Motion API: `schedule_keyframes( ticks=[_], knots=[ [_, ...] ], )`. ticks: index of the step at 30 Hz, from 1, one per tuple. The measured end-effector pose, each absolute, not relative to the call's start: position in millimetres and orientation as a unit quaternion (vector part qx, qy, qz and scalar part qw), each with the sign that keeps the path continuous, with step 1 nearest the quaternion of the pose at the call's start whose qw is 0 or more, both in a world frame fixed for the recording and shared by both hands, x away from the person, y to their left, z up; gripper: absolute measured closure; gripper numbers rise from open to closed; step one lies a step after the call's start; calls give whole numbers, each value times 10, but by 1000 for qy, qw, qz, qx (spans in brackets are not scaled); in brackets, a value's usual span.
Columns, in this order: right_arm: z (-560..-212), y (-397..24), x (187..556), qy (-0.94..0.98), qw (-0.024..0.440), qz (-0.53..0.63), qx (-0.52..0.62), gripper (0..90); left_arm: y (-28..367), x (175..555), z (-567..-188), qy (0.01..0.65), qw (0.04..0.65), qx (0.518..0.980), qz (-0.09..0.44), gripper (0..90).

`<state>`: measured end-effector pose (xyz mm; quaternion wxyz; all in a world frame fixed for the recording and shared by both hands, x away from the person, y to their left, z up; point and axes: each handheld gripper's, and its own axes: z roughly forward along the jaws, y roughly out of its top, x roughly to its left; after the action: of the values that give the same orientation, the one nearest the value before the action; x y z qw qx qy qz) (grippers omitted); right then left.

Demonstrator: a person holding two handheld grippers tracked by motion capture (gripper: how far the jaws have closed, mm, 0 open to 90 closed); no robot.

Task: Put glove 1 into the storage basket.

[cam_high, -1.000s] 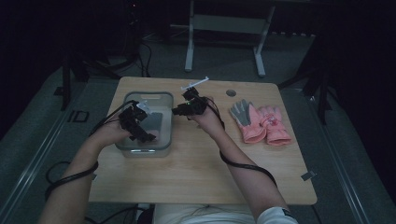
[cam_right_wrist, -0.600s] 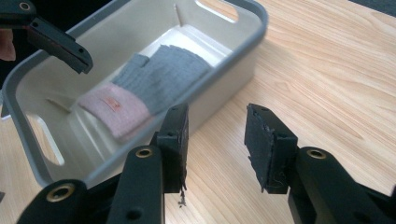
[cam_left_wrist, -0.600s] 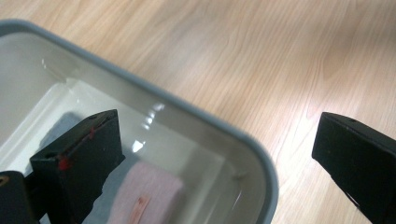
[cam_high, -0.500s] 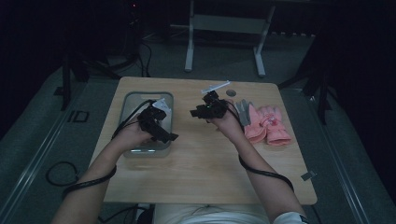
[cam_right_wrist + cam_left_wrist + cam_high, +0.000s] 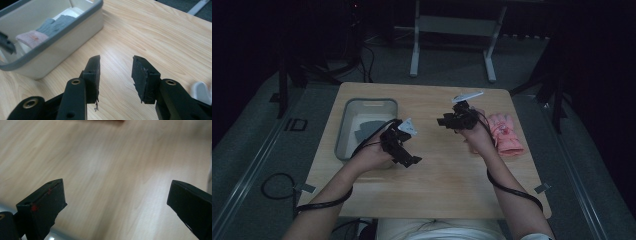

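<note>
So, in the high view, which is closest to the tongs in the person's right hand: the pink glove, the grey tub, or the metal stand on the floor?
Measured from the right tongs:
1. Pink fabric glove, lying on the wooden table just behind that hand, toward the table's right edge.
2. Grey plastic tub, across the table on the left side.
3. White metal stand, on the floor beyond the table's far edge.

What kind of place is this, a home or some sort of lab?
Most likely a lab or recording studio, not a home. A lone wooden table stands on grey floor with dark surroundings, cables trail across the floor, and a metal stand stands behind the table.
</note>
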<state>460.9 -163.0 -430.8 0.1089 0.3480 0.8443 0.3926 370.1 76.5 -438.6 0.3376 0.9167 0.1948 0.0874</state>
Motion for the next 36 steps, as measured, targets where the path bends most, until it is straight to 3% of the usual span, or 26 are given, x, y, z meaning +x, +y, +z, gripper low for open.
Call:
schedule_keyframes(
  ticks=[15, 23, 36],
  knots=[
    [-4309, -2324, 4658, 826, 155, 387, 380, 588, 382, 3445, -4755, 168, 339, 923, 63, 14],
    [-4299, -2703, 4785, 814, 187, 369, 406, 611, 322, 3313, -4984, 174, 333, 924, 75, 15],
    [-4781, -2875, 5001, 831, 180, 312, 424, 637, 453, 3109, -5388, 207, 334, 915, 88, 15]
  ],
)
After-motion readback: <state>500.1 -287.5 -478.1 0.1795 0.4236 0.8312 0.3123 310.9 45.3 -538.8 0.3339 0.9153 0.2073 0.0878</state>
